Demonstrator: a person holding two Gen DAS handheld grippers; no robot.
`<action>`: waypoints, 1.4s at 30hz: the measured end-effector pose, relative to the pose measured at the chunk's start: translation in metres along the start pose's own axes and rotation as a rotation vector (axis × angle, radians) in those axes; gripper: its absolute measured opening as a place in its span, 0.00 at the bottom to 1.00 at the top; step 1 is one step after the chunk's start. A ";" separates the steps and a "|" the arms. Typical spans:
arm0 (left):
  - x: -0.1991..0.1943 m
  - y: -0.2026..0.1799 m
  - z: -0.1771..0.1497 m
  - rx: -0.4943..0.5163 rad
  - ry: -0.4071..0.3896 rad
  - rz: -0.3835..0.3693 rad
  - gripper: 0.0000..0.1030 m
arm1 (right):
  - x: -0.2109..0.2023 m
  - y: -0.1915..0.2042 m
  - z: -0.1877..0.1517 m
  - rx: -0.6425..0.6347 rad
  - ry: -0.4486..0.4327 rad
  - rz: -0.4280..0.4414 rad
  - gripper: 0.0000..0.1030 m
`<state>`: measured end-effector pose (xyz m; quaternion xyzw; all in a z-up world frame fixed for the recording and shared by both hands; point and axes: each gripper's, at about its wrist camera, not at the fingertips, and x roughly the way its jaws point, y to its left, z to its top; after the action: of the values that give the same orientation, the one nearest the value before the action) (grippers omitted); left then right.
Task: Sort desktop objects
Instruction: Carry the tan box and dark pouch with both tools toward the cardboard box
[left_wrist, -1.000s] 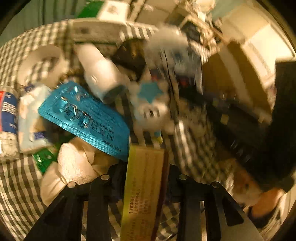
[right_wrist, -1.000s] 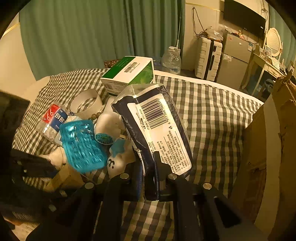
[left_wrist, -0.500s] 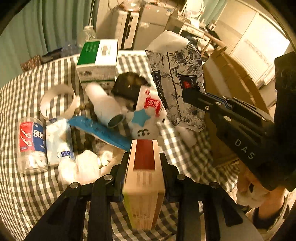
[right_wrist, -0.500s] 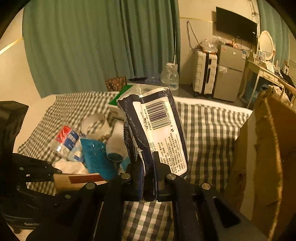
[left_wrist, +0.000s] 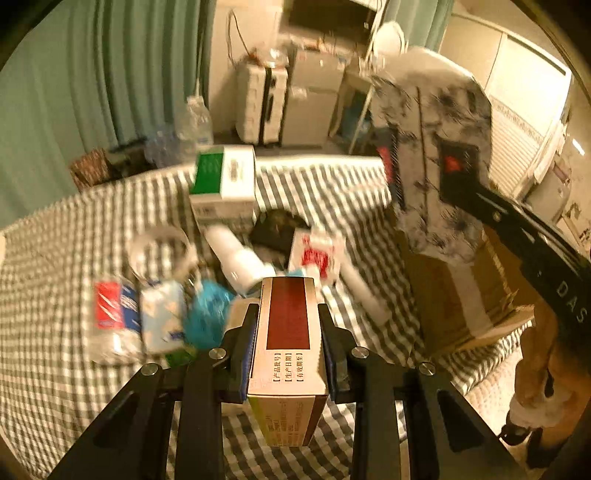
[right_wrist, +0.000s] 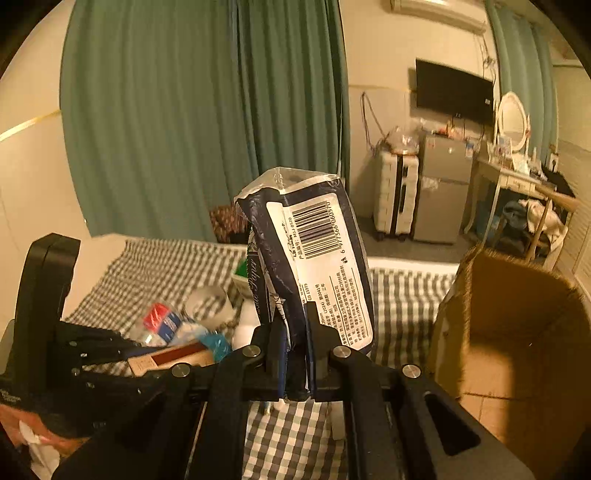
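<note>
My left gripper (left_wrist: 288, 332) is shut on a tan medicine box with a dark red panel (left_wrist: 288, 332) and holds it above the checked cloth (left_wrist: 55, 369). My right gripper (right_wrist: 293, 354) is shut on a floral tissue pack with a barcode label (right_wrist: 317, 266), raised high; the pack also shows in the left wrist view (left_wrist: 439, 166). The left gripper and its box show in the right wrist view (right_wrist: 170, 360). An open cardboard box (right_wrist: 517, 332) stands right of the tissue pack.
On the cloth lies a pile: a green-and-white carton (left_wrist: 221, 181), a tape roll (left_wrist: 159, 247), a white bottle (left_wrist: 240, 262), a red-and-blue jar (left_wrist: 110, 317), a blue blister pack (left_wrist: 207, 317), a small tissue packet (left_wrist: 162, 317). The cardboard box (left_wrist: 461, 302) is at the right.
Both grippers have risen with their loads. The left lifted the medicine box out of the pile; the right raised the tissue pack higher, nearer the cardboard box.
</note>
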<state>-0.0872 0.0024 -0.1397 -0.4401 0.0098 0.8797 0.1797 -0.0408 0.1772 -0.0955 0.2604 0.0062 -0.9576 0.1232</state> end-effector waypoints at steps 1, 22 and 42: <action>-0.009 -0.001 0.003 -0.001 -0.031 0.011 0.29 | -0.009 0.002 0.004 0.000 -0.021 0.000 0.07; -0.160 0.018 0.018 -0.070 -0.457 0.232 0.29 | -0.112 0.040 0.027 -0.044 -0.156 0.025 0.07; -0.219 -0.086 0.041 -0.021 -0.514 0.117 0.28 | -0.256 -0.028 0.045 -0.065 -0.206 -0.157 0.07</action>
<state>0.0285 0.0226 0.0678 -0.2027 -0.0198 0.9716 0.1204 0.1441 0.2605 0.0701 0.1553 0.0451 -0.9852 0.0564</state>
